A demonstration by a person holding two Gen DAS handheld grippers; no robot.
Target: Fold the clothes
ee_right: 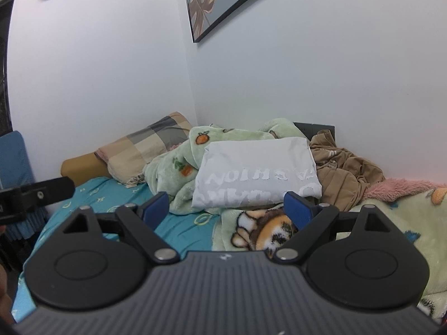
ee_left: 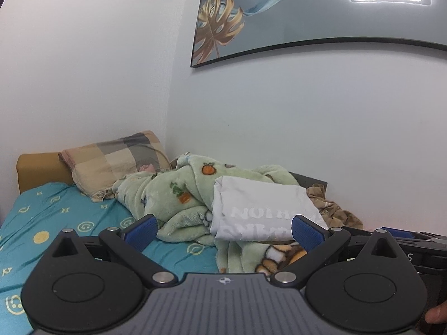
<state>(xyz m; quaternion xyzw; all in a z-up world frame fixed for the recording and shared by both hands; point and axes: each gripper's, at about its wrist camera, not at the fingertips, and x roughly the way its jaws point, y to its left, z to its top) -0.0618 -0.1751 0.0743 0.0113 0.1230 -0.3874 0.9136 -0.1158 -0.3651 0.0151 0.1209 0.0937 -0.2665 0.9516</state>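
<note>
A folded white garment [ee_left: 259, 209] [ee_right: 257, 173] with pale lettering rests on top of a rumpled green fleece blanket [ee_left: 173, 195] [ee_right: 178, 167] on the bed. A crumpled tan garment [ee_left: 332, 209] [ee_right: 343, 170] lies just right of it, against the wall. My left gripper [ee_left: 223, 230] is open, held above the bed short of the white garment, nothing between its blue pads [ee_left: 141, 230]. My right gripper [ee_right: 226, 206] is also open and empty, a little short of the white garment's near edge. The right gripper's body [ee_left: 405, 240] shows at the right edge of the left wrist view.
The bed has a turquoise patterned sheet [ee_left: 56, 217] [ee_right: 111, 192], with a checked pillow [ee_left: 117, 159] [ee_right: 151, 145] at its head in the corner. A tiger-print blanket part [ee_right: 268, 229] lies near me. White walls close in behind and a framed picture [ee_left: 307, 11] hangs above. A blue chair [ee_right: 14, 162] stands on the left.
</note>
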